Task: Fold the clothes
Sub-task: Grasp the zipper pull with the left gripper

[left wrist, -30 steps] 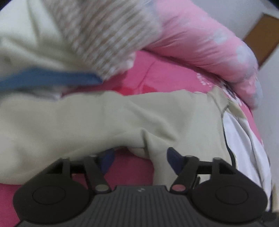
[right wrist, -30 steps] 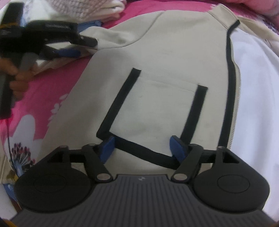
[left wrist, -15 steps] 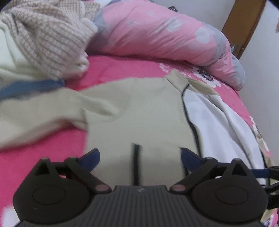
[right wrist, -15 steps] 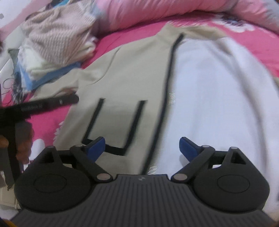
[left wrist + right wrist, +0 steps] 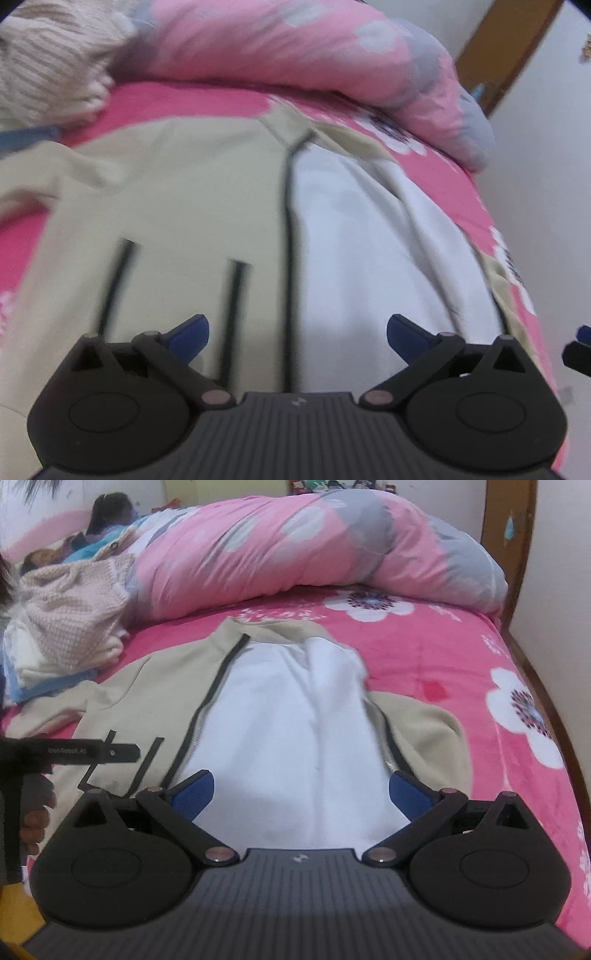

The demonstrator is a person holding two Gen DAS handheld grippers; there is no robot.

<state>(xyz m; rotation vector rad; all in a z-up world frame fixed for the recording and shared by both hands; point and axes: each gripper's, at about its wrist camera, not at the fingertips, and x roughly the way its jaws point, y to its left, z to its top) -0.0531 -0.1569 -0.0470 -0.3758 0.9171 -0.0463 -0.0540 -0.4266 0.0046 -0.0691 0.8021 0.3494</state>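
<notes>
The beige jacket (image 5: 155, 701) lies flat on the pink bedsheet (image 5: 461, 657), open at the front so its white lining (image 5: 295, 731) shows, and it stretches straight ahead of both tongs, collar at the far end, hem nearest them. Its long axis runs away from the tongs toward the rolled pink duvet (image 5: 295, 546).

The right gripper (image 5: 301, 794) hangs above the hem end of the lining, jaws spread as far as they go after just opening, with nothing between them. The left gripper (image 5: 297, 332) hovers over the zip line where beige meets white, jaws likewise just opened wide and empty. From the right view the left tool shows off to the left, over the pocket (image 5: 122, 764) with its black trim.

So the left hand is nearer the beige panel and its sleeve, which trails off to the left toward the pile of knitwear (image 5: 70, 620). The right hand is nearer the flap bunched on the right. Open sheet lies to the right of the jacket as far as the wooden bed frame (image 5: 535, 686); the left is more crowded.
</notes>
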